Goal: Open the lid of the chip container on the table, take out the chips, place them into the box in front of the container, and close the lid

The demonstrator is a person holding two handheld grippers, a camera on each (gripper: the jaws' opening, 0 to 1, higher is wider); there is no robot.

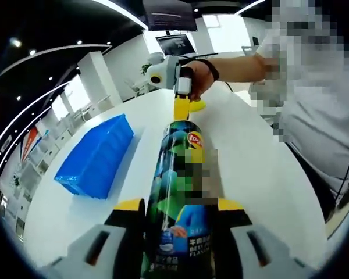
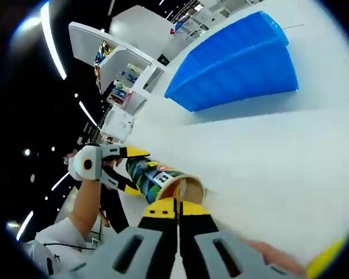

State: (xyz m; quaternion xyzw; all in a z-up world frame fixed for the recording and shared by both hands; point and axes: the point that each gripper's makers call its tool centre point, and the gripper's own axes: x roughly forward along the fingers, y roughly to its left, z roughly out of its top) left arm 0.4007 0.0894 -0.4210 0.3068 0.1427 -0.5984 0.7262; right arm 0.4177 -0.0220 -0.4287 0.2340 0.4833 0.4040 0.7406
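Left gripper view shows the left gripper (image 1: 179,212) clamped around the body of the chip can (image 1: 180,192), which lies along the camera's line toward the person. At the can's far end the right gripper (image 1: 184,104) meets its mouth, with a hand (image 1: 199,78) behind it. The blue box (image 1: 96,157) sits on the white table (image 1: 267,168) just to one side of the can.

In the right gripper view the can (image 2: 157,177) is tipped toward the camera, its mouth (image 2: 186,189) open with no lid on it, so the lid looks already off. The right gripper's (image 2: 177,212) jaws are pressed nearly together at the rim; something yellowish sits between or just behind them, probably chips, though whether anything is actually pinched cannot be told. The box (image 2: 238,64) lies well beyond the can on the table (image 2: 267,151).

The step in hand appears to be drawing chips out. To do it well, the left gripper should keep the can steady without crushing it. The right gripper should pull straight along the can's axis, with light pressure, since chips break easily. Then it should carry them over the box before letting go.
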